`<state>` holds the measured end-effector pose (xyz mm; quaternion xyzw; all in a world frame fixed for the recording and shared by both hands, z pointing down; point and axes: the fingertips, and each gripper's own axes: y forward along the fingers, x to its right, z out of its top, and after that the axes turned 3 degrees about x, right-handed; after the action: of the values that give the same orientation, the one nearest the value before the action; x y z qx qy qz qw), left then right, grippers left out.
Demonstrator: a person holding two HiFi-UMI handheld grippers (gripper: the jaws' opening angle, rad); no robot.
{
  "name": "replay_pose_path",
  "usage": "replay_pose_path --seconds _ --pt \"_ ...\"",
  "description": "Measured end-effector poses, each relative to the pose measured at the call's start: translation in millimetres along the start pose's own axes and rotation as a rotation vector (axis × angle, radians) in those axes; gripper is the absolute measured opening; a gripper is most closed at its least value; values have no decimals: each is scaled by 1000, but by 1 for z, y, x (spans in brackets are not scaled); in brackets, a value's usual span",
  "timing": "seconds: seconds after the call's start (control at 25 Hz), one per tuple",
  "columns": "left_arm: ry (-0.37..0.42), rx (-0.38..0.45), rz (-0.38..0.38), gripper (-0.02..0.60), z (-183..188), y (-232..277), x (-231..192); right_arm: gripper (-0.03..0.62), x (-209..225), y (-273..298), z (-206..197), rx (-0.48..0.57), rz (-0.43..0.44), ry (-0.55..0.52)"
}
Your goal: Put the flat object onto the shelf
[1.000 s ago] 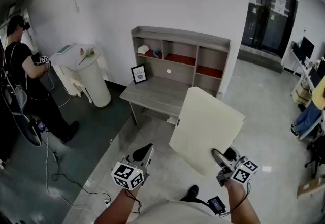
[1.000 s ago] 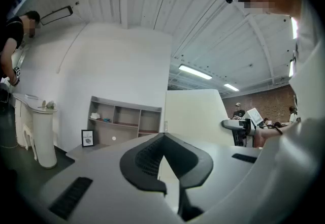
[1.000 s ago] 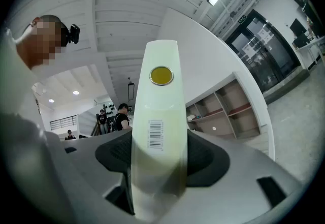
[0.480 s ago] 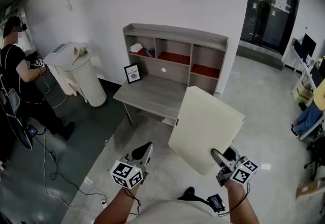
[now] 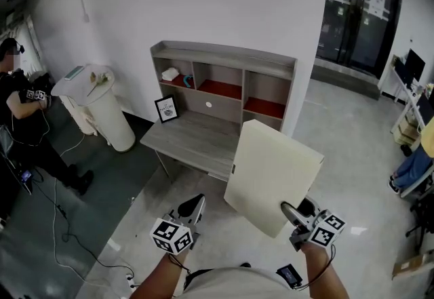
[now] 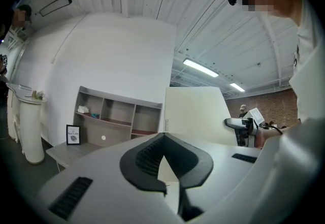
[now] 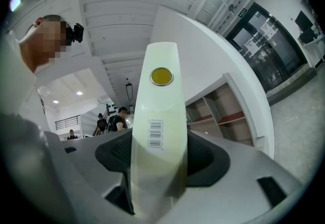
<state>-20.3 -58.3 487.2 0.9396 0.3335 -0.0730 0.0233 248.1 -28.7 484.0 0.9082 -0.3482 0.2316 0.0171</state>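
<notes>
A cream flat board point(image 5: 271, 172) stands upright on edge, with my right gripper point(image 5: 293, 212) shut on its lower corner. In the right gripper view the board's edge point(image 7: 156, 131) with a barcode label fills the space between the jaws. My left gripper point(image 5: 190, 207) hangs to the board's left, shut on nothing; its pads point(image 6: 147, 159) meet at the tips. The grey shelf unit point(image 5: 224, 60), a desk with open compartments along the back, stands against the white wall ahead. It also shows behind the board in the left gripper view, as the shelf unit point(image 6: 114, 116).
A small framed picture point(image 5: 166, 108) leans on the desk top point(image 5: 193, 142). A white round stand point(image 5: 102, 104) is left of the desk. A person in black point(image 5: 24, 114) stands far left with cables point(image 5: 61, 223) on the floor. Glass doors point(image 5: 356, 13) are at the right.
The shelf unit has shifted left in the head view as the camera moved. Both grippers and the board keep their places in the view.
</notes>
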Motion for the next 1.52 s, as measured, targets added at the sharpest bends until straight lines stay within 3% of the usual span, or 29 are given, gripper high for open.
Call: replay_pose_path --seconds 0.36,0.8,1.08,1.52 --pt "-15 -8 -20 14 0 41 23 293 39 -4 16 -4 -2 30" --pt "-6 -9 -47 14 4 70 -4 293 56 28 9 -18 -5 28" --pt "-16 -8 -70 14 7 94 -50 293 66 80 5 -36 -5 18" --pt "13 0 -77 14 43 114 -189 293 64 228 5 -16 2 -1"
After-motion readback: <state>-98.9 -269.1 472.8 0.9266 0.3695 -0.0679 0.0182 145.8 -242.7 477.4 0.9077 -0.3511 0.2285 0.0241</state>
